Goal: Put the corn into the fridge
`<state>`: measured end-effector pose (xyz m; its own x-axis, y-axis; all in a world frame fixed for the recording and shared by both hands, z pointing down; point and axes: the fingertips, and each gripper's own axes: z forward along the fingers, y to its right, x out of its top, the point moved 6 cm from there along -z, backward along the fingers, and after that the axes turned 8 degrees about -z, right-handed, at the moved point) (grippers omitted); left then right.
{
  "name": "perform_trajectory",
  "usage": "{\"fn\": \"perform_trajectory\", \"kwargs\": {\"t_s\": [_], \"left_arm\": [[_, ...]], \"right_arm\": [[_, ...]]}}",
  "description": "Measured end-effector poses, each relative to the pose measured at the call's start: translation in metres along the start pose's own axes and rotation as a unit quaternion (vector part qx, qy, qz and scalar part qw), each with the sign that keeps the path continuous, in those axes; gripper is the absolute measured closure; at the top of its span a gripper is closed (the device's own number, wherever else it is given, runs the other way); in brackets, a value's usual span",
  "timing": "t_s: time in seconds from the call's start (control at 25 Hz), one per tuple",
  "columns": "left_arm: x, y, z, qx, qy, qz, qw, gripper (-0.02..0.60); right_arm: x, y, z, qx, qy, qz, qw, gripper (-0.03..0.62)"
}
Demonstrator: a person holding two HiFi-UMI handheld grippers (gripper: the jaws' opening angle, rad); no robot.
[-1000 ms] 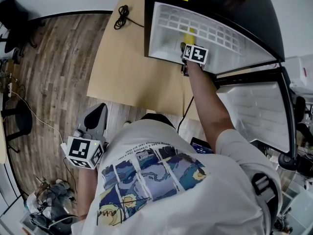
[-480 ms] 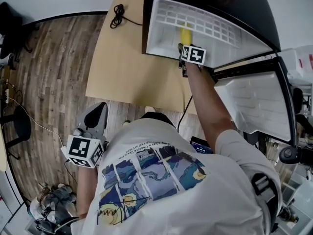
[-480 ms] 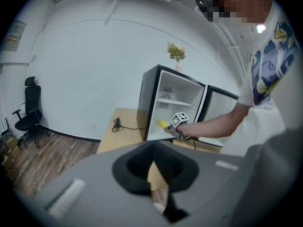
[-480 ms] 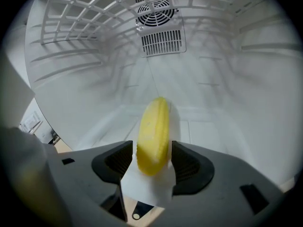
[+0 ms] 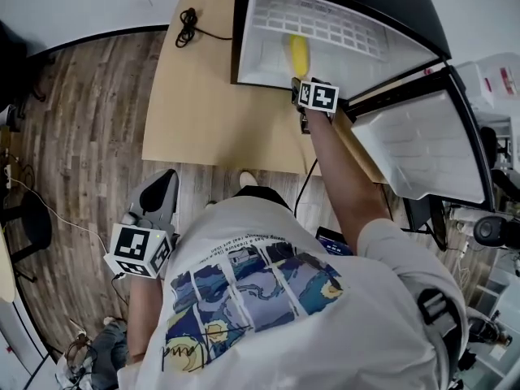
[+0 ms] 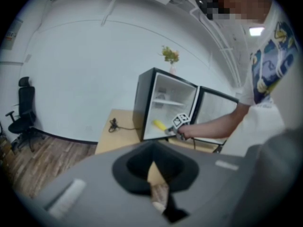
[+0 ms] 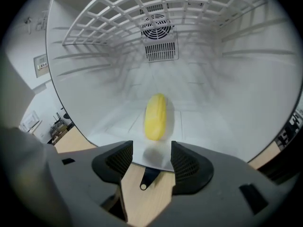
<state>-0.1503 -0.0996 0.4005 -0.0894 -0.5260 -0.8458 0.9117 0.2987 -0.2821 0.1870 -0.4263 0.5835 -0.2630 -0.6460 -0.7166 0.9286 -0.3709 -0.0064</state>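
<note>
While my right arm (image 5: 340,177) stretches forward, nearly straight from shoulder to wrist, it holds the right hand-held gripper (image 7: 151,156) at the mouth of the fridge (image 5: 264,51). Its jaws stand spread with nothing between them, only the pale wood of the counter (image 5: 207,108) and the front lip of the fridge floor showing in the gap. My left arm hangs bent at my side, low over the wooden floor (image 5: 89,136). It carries the left hand-held gripper (image 6: 152,169), whose jaws are pressed together on nothing.

The corn (image 7: 155,116) lies on the fridge floor just beyond the right jaws, clear of both. It is a smooth yellow cob, blunt and rounded at each end. Its long axis runs front to back, the near end facing the jaws and the far end pointing at the back wall, with a slight lean to the right.

Inside, the fridge is white moulded plastic with ribbed side walls. A white wire shelf (image 7: 156,4) of square mesh sits overhead, and a round fan grille (image 7: 158,25) with a slatted vent below it sits in the back wall. The black-framed door (image 5: 414,153) stands swung open to my right. A coiled black cable (image 5: 191,27) rests on the far left of the counter.
</note>
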Motion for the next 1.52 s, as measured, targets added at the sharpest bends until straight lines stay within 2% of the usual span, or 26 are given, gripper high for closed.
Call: {"fn": "perform_trajectory", "kwargs": {"t_s": [0.2,0.4,0.64,0.92,1.2,1.52], "left_arm": [[-0.008,-0.003,-0.011,-0.016,0.000,0.001,0.9999,0.572],[-0.012,-0.004,-0.018,-0.038,-0.004,0.012,0.9992,0.572],[-0.017,-0.005,-0.030,-0.065,-0.005,0.017,0.9977,0.572],[-0.026,-0.008,-0.043,-0.094,-0.008,0.013,0.9955,0.572],[-0.038,-0.010,-0.056,-0.112,-0.019,0.025,0.9931,0.572],[-0.048,-0.015,-0.067,-0.135,-0.023,0.015,0.9905,0.572]], "right_arm": [[-0.015,-0.011,-0.025,-0.003,0.006,0.001,1.000,0.358],[-0.033,-0.026,-0.056,-0.007,0.016,0.000,1.000,0.456],[-0.059,-0.048,-0.091,-0.005,0.023,-0.002,1.000,0.507],[-0.080,-0.079,-0.129,0.003,0.026,-0.027,0.999,0.528],[-0.101,-0.114,-0.165,0.016,0.022,-0.043,0.999,0.545],[-0.131,-0.157,-0.206,0.036,0.017,-0.094,0.995,0.554]]}}
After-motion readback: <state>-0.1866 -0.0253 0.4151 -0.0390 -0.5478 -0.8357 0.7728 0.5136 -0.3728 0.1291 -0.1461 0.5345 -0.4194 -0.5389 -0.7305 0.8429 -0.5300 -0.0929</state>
